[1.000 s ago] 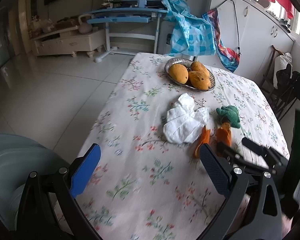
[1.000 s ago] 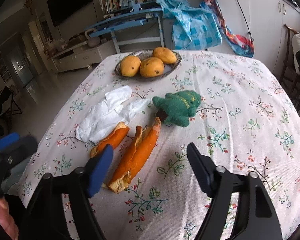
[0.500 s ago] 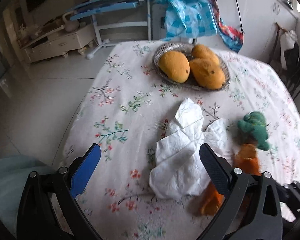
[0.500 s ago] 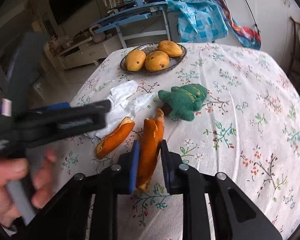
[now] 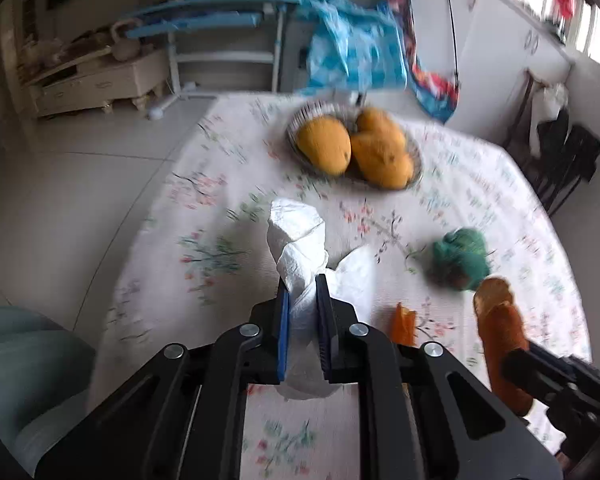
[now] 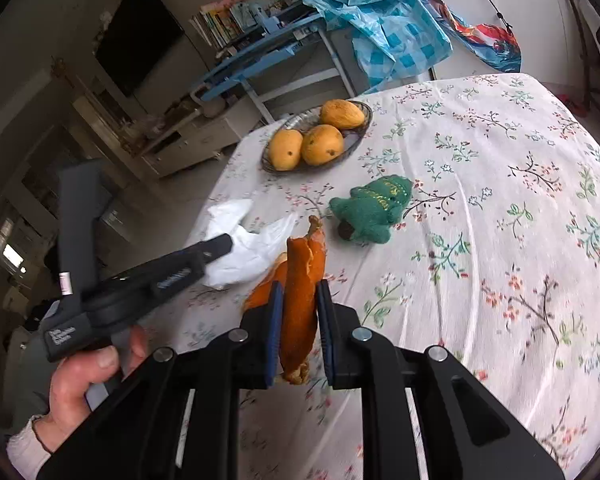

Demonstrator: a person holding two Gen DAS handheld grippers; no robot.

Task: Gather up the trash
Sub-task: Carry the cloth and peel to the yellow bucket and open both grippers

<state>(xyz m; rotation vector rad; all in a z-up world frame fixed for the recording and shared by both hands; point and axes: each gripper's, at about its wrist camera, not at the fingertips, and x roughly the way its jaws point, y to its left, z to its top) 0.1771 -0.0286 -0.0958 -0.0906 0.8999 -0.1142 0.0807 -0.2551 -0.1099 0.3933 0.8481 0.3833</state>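
Black-framed, the left gripper [image 5: 302,284] is pinching the white tissue [image 5: 300,240] between its closed pads, while the right gripper [image 6: 298,300] is clamping the long orange peel [image 6: 304,280]. Both pieces are sitting nearer the grippers than the mango basket [image 6: 360,128]; a second peel [image 5: 404,322] is lying between them, the green plush [image 6: 374,208] just beyond.

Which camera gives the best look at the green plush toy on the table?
The right wrist view: the green plush toy lies sharp and whole on the floral tablecloth, gold stitching visible. The left wrist view shows it only as a blurred green lump.
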